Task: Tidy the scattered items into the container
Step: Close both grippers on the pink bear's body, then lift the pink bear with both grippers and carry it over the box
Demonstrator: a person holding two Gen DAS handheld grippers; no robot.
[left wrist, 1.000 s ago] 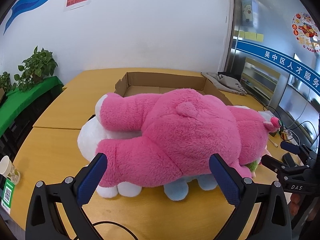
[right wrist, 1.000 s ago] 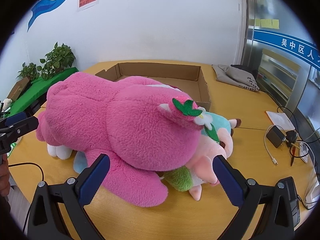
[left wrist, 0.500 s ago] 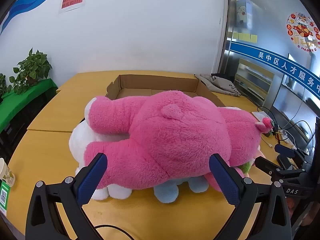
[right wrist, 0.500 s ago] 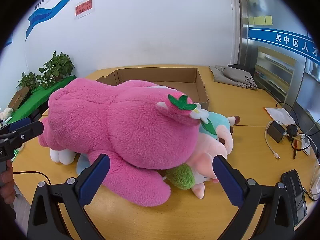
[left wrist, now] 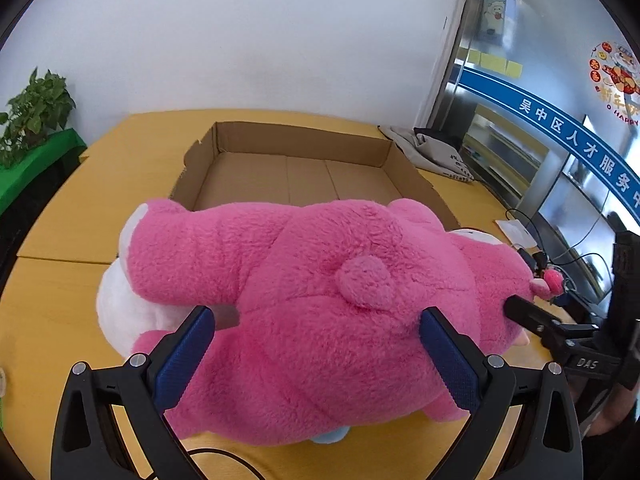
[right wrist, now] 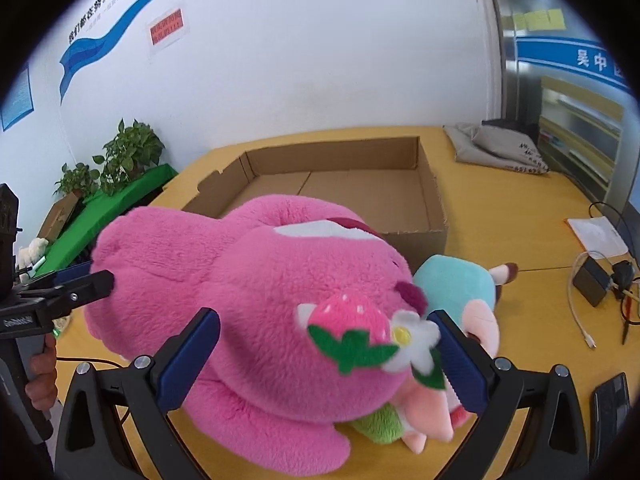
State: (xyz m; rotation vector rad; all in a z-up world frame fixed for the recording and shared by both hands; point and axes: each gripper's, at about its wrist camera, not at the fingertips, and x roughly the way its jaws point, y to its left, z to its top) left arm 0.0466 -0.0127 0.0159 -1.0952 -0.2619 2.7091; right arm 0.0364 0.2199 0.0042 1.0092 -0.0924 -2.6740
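one pink bear blocks the cardboard box; blue plush beside it. left gripper, right gripper: fingers spread wide, straddling the bear.

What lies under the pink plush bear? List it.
Under the pink plush bear: a light-blue plush, a white plush, and a green plush piece. Their bodies are mostly covered.

Box interior: the cardboard box is open on top, floor bare.
Near box wall: blocked by the pink plush bear lying against it.
Right of bear: the teal plush and the charger cables occupy the table.
Far right corner: grey cloth bag beside the box.
Left table edge: bare.
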